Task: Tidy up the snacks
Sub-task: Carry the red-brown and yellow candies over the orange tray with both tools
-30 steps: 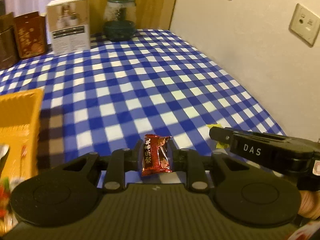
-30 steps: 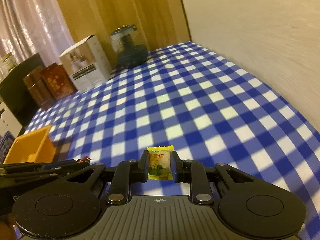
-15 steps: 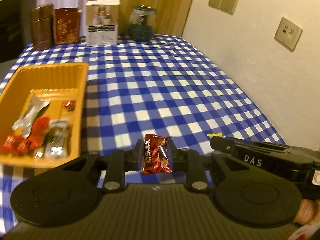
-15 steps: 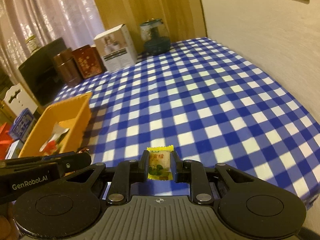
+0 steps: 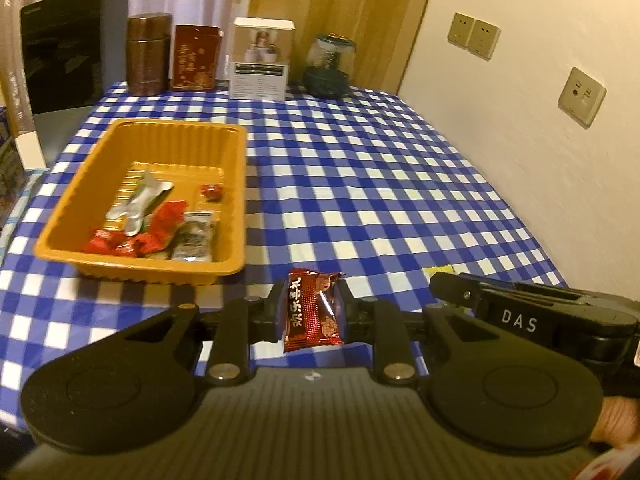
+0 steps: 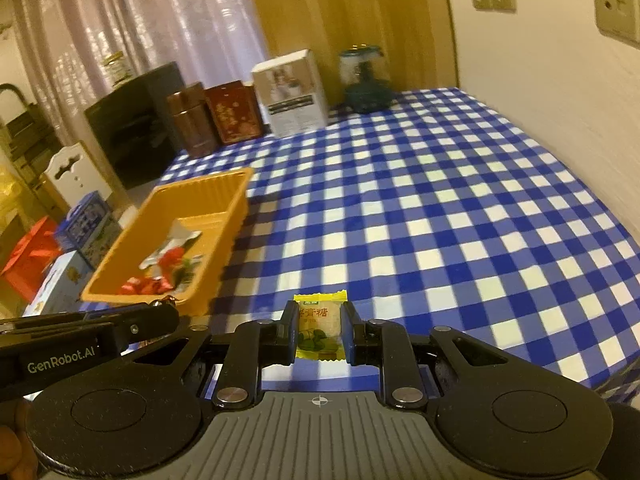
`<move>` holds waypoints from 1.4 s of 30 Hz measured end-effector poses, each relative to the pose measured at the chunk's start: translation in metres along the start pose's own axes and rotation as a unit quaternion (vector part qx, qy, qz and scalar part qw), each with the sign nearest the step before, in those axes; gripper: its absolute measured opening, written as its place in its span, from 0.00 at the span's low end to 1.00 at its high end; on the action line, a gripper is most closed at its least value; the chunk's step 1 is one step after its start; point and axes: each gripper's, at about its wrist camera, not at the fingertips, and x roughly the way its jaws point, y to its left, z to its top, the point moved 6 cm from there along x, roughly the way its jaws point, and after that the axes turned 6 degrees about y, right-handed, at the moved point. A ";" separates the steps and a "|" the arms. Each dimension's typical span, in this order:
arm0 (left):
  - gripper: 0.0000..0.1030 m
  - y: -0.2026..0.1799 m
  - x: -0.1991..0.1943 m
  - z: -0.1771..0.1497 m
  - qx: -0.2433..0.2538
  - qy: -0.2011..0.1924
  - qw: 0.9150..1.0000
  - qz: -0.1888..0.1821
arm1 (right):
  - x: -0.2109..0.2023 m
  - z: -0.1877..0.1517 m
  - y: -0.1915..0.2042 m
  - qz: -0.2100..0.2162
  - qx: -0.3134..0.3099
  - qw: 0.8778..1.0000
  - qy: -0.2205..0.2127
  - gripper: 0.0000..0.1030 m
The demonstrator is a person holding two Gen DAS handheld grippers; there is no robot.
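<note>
My left gripper (image 5: 310, 312) is shut on a dark red snack packet (image 5: 312, 310) and hangs over the checked table, just right of the orange tray's near corner. The orange tray (image 5: 236, 208) holds several wrapped snacks, red and silver. My right gripper (image 6: 318, 330) is shut on a small yellow candy packet (image 6: 320, 328), also above the cloth and to the right of the tray (image 6: 224, 216). In each wrist view the other gripper's black arm shows at the edge: right gripper (image 5: 444, 284), left gripper (image 6: 170, 308).
At the table's far edge stand a brown canister (image 5: 146, 60), a red tin (image 5: 196, 58), a white box (image 5: 262, 64) and a glass jar (image 5: 330, 66). A wall with sockets (image 5: 582, 96) runs along the right side. Boxes (image 6: 76, 248) sit on the floor left of the table.
Both grippers have pulled back and risen, each keeping its packet. The orange tray has come fully into view on the left, and the far objects look smaller.
</note>
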 end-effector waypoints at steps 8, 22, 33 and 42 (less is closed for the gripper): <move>0.21 0.021 -0.023 -0.001 -0.012 -0.013 1.000 0.019 | -0.004 0.002 0.031 0.019 -0.031 0.999 0.001 0.21; 0.21 0.045 -0.041 -0.006 -0.026 -0.020 0.999 0.035 | -0.003 -0.005 0.066 0.037 -0.066 0.997 0.007 0.21; 0.21 0.066 -0.045 -0.007 -0.037 -0.023 0.998 0.052 | 0.008 -0.010 0.088 0.054 -0.085 0.995 0.017 0.21; 0.21 0.087 -0.043 -0.005 -0.044 -0.020 0.997 0.064 | 0.023 -0.008 0.104 0.062 -0.098 0.993 0.023 0.21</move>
